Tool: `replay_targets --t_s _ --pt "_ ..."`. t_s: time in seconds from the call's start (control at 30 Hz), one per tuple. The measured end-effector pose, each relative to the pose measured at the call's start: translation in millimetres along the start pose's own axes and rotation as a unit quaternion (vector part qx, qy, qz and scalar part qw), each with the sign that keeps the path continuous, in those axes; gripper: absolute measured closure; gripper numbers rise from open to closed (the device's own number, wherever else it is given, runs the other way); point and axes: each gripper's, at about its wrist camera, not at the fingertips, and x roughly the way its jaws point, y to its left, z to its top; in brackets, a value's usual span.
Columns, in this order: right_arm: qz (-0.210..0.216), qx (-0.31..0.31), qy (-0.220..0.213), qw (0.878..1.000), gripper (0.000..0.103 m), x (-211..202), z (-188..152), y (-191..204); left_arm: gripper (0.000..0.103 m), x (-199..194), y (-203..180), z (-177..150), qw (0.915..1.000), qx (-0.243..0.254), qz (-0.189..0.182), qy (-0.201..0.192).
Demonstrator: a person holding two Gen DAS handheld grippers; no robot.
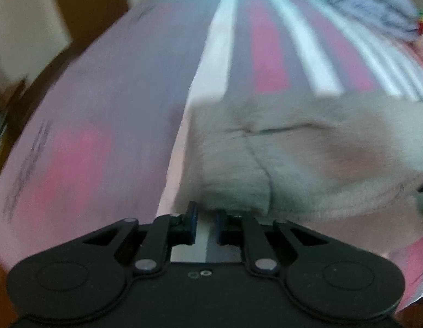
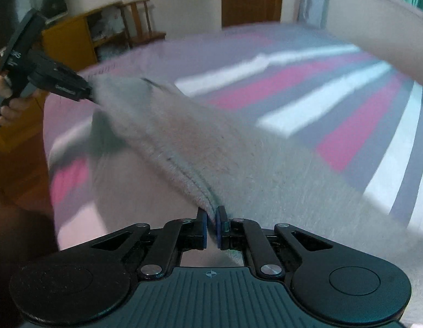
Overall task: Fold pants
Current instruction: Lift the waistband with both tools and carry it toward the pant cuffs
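the pants [image 2: 216,147] are soft, fuzzy grey knit, light and limp, so we judge they sag wherever unsupported; edges and corners are the places to pinch. we have the left gripper [image 1: 205,225] and right gripper [image 2: 211,228] both clamped on one edge, stretched between them above the striped bed [image 2: 334,104]. the long axis runs gripper to gripper.

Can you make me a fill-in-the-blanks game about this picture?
1. The pants are the colour ____.
2. The right gripper is shut on the ____.
3. The pants are stretched between ____ grippers; the left gripper holds the far end.
4. Below them lies a ____ bedspread.

Missing words: grey; pants; two; striped
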Motion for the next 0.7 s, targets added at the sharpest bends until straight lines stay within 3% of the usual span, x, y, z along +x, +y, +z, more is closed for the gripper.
replay_targets --t_s 0.1,0.17,0.3,0.6,0.7 --pt "-0.018 0.002 0.031 0.999 0.094 21.9 -19.3 17.3 0.100 2.8 8.4 -11.2 0.9980 -0.054 -0.012 0.033" --pt "-0.031 0.005 0.024 0.999 0.090 22.4 -18.4 21.1 0.089 -6.9 14.4 -12.7 0.9952 -0.086 -0.028 0.038" --pt "-0.047 -0.001 0.008 0.999 0.076 6.9 -15.4 25.4 0.084 -19.3 26.1 -10.9 0.9795 -0.175 -0.087 0.049" --pt "-0.063 -0.049 0.009 0.997 0.074 19.2 -23.4 42.7 0.084 4.4 20.4 4.8 0.9630 -0.242 -0.085 0.082" --pt "-0.068 -0.068 0.012 0.995 0.074 24.9 -20.4 45.7 0.084 -1.8 26.7 -3.2 0.9475 -0.292 -0.105 0.076"
